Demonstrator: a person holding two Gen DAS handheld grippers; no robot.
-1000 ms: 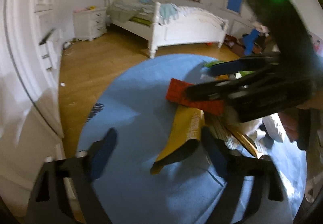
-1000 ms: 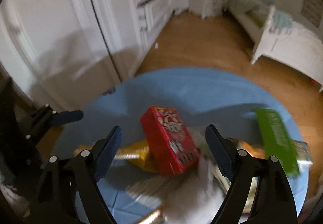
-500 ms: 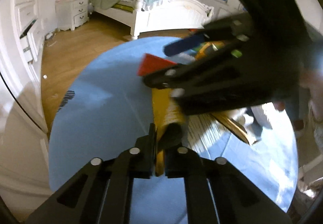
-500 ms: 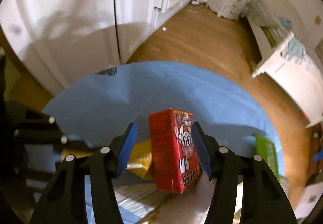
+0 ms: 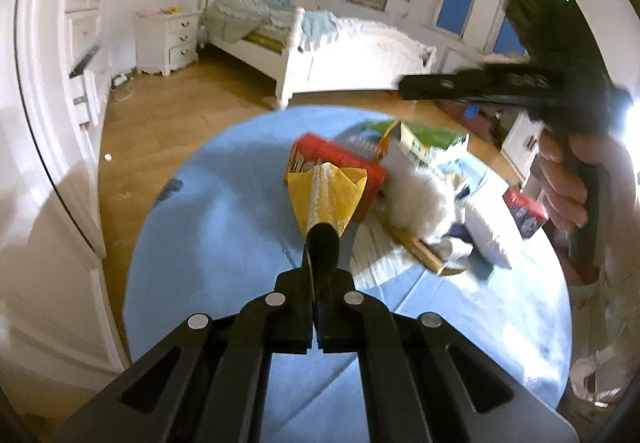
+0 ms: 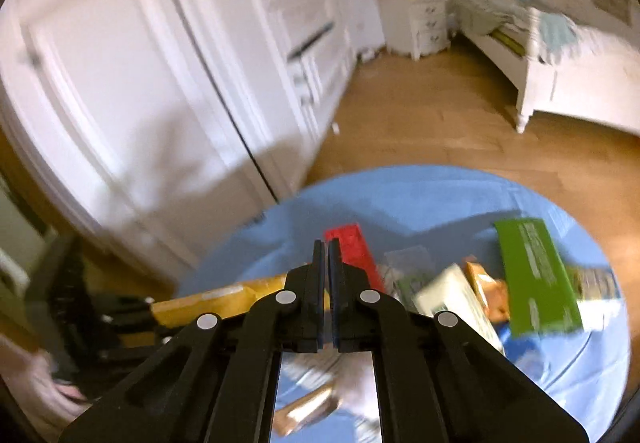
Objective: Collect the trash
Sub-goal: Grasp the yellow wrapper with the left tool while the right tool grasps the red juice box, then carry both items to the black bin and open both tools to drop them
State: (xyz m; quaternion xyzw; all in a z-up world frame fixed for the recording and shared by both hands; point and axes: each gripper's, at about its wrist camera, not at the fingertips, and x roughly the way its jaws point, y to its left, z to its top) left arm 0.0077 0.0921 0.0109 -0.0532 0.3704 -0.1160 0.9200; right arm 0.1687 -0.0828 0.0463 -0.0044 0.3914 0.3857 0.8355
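Note:
My left gripper (image 5: 320, 239) is shut on the narrow end of a yellow snack packet (image 5: 326, 199), which hangs lifted off the blue round rug (image 5: 224, 243). Behind the packet a red carton (image 5: 340, 159) lies on the rug. In the right wrist view my right gripper (image 6: 326, 247) has its fingers pressed together with nothing between them; the red carton (image 6: 356, 247) lies just beyond and to their right. From the left wrist view, the right gripper (image 5: 404, 87) hovers high at the right, held by a hand (image 5: 560, 179). The yellow packet (image 6: 224, 303) and left gripper (image 6: 100, 323) show low left.
More litter is piled on the rug: a green box (image 6: 536, 275), a white fluffy thing (image 5: 416, 203), a small red box (image 5: 524, 211) and paper packs. White wardrobe doors (image 6: 160, 83) stand left; a white bed (image 5: 340, 55) and nightstand (image 5: 168, 39) lie across the wooden floor.
My left gripper closed on the yellow packet and raised it. My right gripper closed in around the red carton, then rose and swung away shut, with the carton left on the rug.

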